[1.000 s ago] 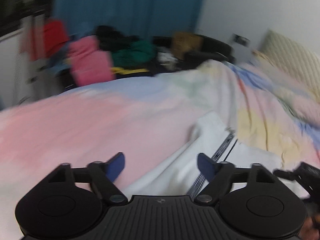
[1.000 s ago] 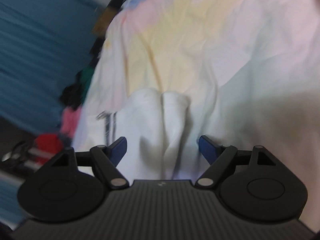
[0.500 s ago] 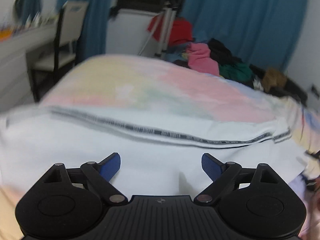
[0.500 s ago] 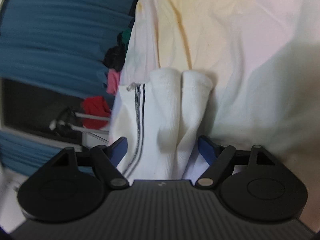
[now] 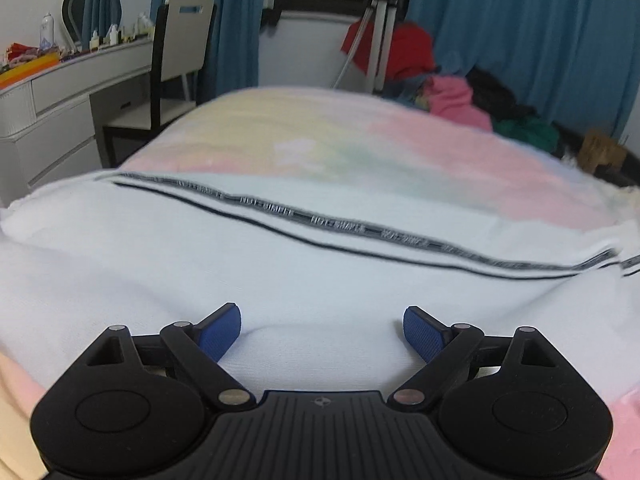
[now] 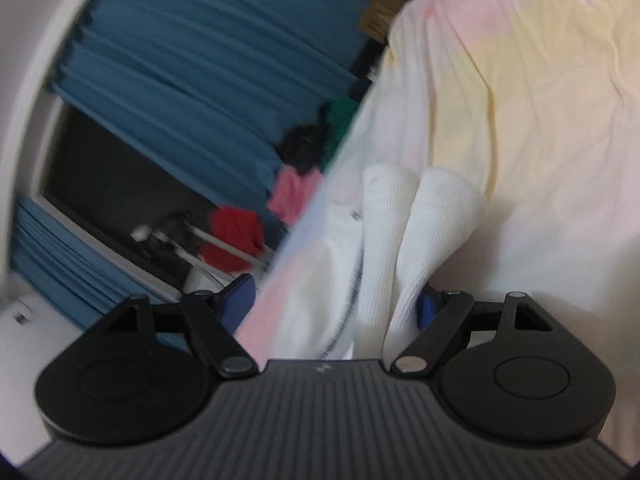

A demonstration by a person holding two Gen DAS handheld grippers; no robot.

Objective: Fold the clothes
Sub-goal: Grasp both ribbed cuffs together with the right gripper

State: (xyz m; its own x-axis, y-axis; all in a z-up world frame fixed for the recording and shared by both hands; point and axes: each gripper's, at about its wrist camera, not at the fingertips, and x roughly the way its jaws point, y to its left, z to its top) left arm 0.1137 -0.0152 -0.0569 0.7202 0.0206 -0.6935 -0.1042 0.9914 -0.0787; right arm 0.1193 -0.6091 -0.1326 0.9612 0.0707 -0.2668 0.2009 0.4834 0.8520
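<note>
A white garment with a black lettered stripe lies spread across the pastel bed cover. My left gripper is open, low over the garment's near part, its blue pads apart with cloth between them. In the right wrist view the garment's two white ribbed cuffs lie side by side on the bed cover. My right gripper is open and straddles the cuffs; the ribbed cloth partly hides its right pad.
A white desk and a chair stand at the left beyond the bed. A pile of red, pink, black and green clothes and a tripod stand against blue curtains behind the bed.
The left gripper swung from the bed's head end to face the desk side and came lower over the garment. The right gripper moved in until the cuffs lie between its fingers.
</note>
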